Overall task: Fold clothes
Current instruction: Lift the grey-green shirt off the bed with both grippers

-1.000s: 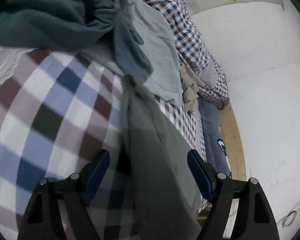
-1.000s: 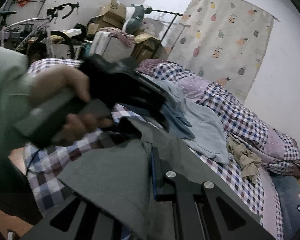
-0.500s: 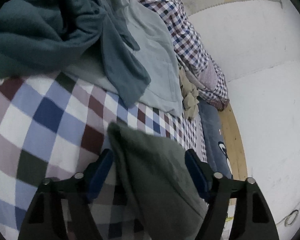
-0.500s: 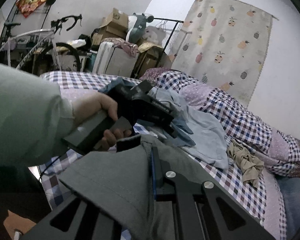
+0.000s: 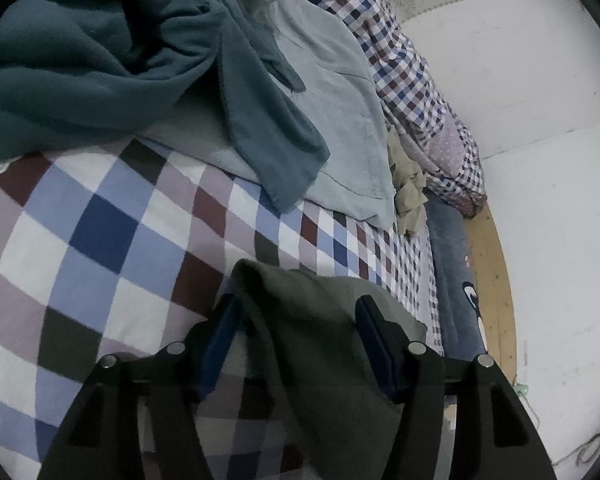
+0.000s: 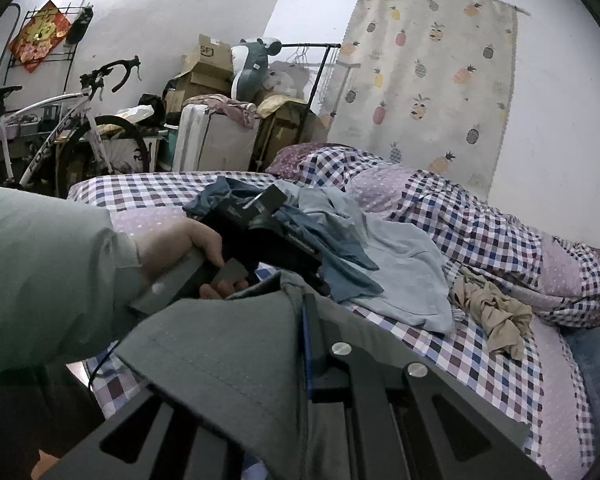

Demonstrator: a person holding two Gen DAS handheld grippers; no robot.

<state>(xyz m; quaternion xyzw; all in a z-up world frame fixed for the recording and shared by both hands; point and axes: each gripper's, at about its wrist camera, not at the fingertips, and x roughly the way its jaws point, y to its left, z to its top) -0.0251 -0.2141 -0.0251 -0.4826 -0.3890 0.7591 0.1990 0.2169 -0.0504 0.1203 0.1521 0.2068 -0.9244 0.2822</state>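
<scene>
Grey garment (image 5: 324,344) we find clamped in the right gripper (image 6: 306,320), its fold running lengthwise between the closing, unpressed left gripper (image 5: 298,336) jaws.

We see a grey-green garment (image 6: 228,356), plain with a stitched hem, lifted off the checked bed (image 5: 112,240) and draped in folds, one corner peaking at twelve o'clock of the left wrist view. Further up the bed lies a heap: a dark teal garment (image 5: 100,52) crumpled at ten o'clock, overlapping a pale blue garment (image 5: 340,120) spread flat, with a small beige garment (image 5: 410,188) bunched just beside it at three o'clock.
</scene>
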